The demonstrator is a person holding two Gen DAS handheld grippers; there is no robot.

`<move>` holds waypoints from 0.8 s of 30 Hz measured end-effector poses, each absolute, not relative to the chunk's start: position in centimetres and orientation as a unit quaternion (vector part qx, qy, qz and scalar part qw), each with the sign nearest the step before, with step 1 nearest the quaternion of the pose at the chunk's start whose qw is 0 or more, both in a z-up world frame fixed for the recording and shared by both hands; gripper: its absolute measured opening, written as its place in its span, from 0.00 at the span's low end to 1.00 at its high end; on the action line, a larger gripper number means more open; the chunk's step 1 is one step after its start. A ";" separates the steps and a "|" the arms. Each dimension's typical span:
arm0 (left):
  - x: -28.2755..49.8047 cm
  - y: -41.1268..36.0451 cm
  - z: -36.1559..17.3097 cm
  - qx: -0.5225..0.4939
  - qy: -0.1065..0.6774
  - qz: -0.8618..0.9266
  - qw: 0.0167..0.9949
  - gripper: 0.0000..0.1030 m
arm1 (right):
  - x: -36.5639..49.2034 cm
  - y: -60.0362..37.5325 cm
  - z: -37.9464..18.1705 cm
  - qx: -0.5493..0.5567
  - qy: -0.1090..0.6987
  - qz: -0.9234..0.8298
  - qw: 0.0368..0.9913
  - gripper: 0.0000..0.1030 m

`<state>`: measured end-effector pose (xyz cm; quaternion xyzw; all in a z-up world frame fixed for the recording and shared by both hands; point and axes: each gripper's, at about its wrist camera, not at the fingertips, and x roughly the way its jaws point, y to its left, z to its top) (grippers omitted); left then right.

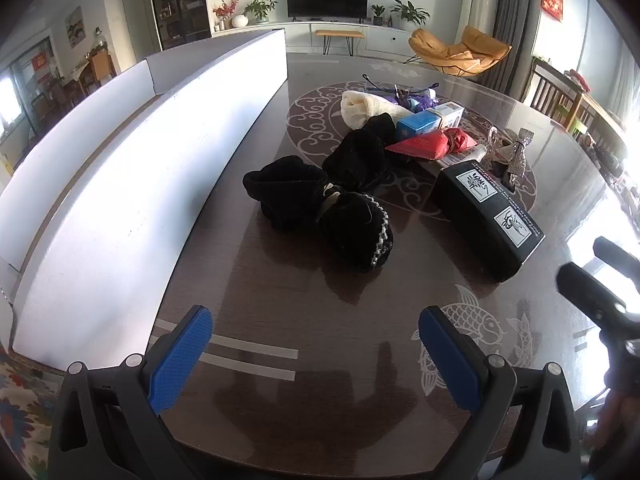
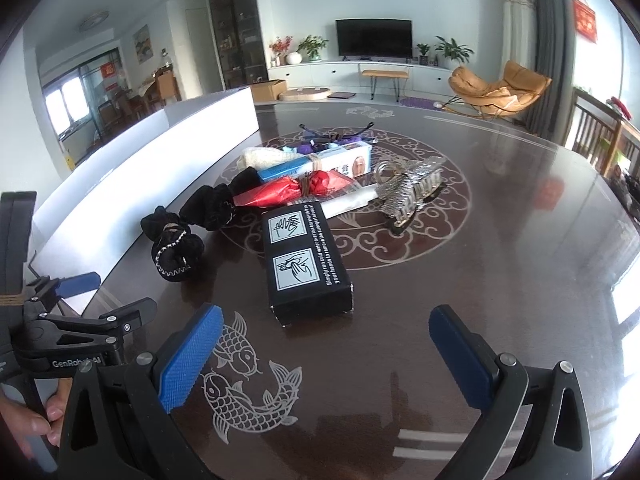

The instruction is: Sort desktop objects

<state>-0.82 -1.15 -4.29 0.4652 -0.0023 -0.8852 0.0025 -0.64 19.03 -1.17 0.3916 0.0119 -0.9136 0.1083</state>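
While both grippers hover over the near table edge:
Black box [image 2: 306, 258]: lies flat, long axis near to far, near end of pile.
Left gripper [image 1: 316, 356]: wide open, empty.
Right gripper [image 2: 326, 354]: wide open, empty.
Table [image 2: 500, 264]: dark, glossy, fish inlay.
Room: television [image 2: 374, 38] far.

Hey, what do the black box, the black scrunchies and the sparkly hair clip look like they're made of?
Black box: probably printed cardboard, matte, with sharp folded edges and white label panels.
Black scrunchies: soft fuzzy fabric, maybe velvet or plush; one carries a beaded silver trim.
Hair clip: glittery silver surface, likely rhinestones over plastic or metal; the base material is unclear.
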 end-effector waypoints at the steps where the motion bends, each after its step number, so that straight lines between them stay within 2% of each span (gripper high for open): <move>1: -0.8 -1.2 -4.3 0.465 -0.003 -0.885 0.003 1.00 | -1.1 18.9 -1.3 0.397 0.016 -0.911 0.111 1.00; 24: -1.3 -1.4 -4.8 0.466 -0.012 -0.884 0.007 1.00 | -3.1 18.0 -2.5 0.412 0.014 -0.901 0.135 1.00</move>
